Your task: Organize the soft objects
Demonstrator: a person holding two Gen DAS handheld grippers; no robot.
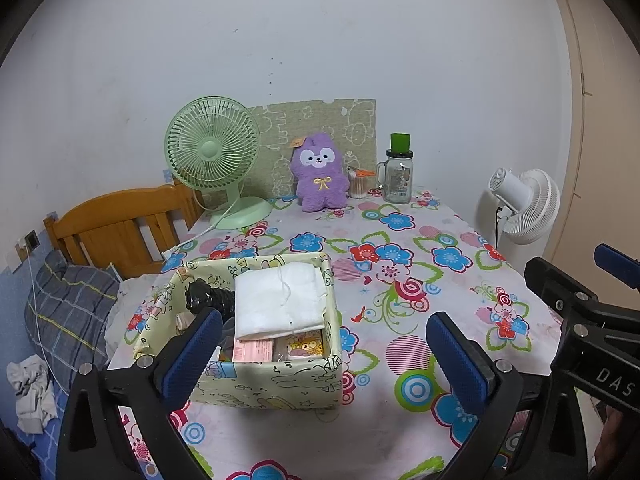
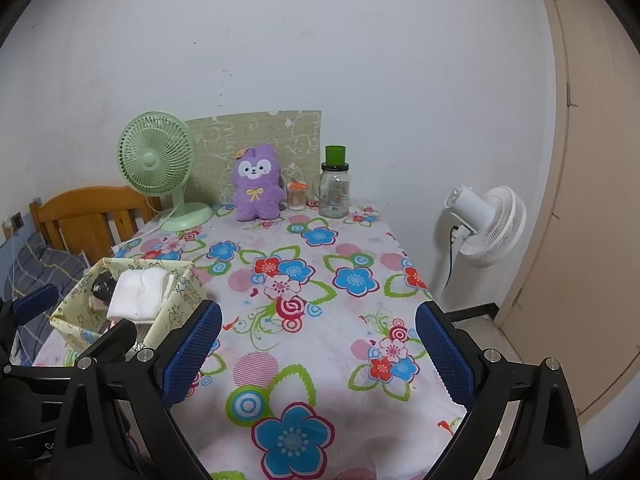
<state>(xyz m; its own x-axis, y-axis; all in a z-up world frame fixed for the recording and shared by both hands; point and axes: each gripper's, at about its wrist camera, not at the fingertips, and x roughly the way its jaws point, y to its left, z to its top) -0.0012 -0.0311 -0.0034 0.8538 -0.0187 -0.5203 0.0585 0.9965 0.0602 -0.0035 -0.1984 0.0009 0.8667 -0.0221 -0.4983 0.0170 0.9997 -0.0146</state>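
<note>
A purple plush toy [image 1: 319, 172] [image 2: 256, 182] stands upright at the far end of the flowered table [image 1: 400, 280] [image 2: 320, 300], against a green patterned board. A pale yellow fabric box [image 1: 280, 380] [image 2: 176, 300] sits near the table's front left; a folded white cloth [image 1: 278, 300] [image 2: 138, 294] lies on top of its contents, beside a black bundle [image 1: 208, 298]. My left gripper [image 1: 326, 356] is open just in front of the box, nothing between its fingers. My right gripper [image 2: 318, 354] is open over the bare tablecloth, to the right of the box.
A green desk fan [image 1: 214, 156] [image 2: 156, 164] stands at the back left, a glass jar with a green lid [image 1: 399, 172] [image 2: 335, 188] and a cotton swab pot [image 1: 357, 184] at the back right. A white floor fan [image 1: 524, 204] [image 2: 486, 226] stands off the table's right edge. A wooden bed [image 1: 116, 228] lies left.
</note>
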